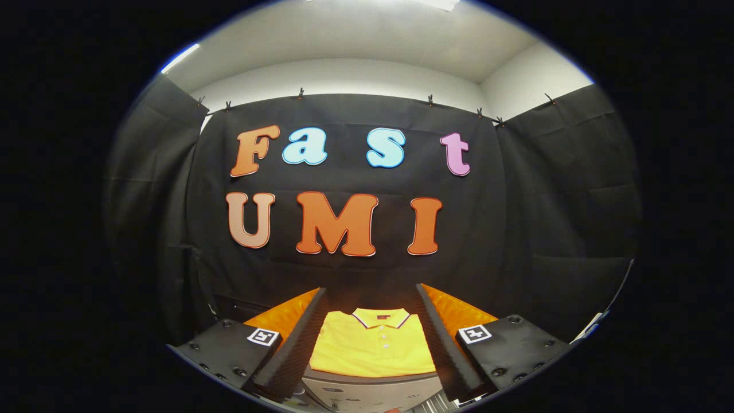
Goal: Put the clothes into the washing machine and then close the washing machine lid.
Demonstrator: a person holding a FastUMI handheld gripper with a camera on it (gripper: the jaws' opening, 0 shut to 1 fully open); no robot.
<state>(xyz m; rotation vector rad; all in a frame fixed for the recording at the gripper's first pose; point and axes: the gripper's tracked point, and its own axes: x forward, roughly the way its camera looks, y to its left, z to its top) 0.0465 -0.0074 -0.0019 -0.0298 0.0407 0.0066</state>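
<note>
Gripper is hovering with jaws spread wide, nothing between the pads, no contact with anything. Just under and ahead of the fingertips a pale grey panel is showing, probably the washing machine top or control strip, though too little of it is showing to be sure. Lid and drum opening: cannot tell where they are.

Yellow polo shirt is lying folded flat, collar pointing away from the gripper, sitting just beyond the grey panel and framed between the two fingers. It is apart from the fingers. Beyond the shirt, the black cloth wall is hanging, then the white ceiling.

Step in hand looks like the reach for the shirt; task is barely started. To do it well: keep the jaws spread, be lowering toward the near hem of the shirt, be digging one finger under the fold so all layers are bunching, then pinch through the full thickness, otherwise the shirt is likely unfolding and trailing.
</note>
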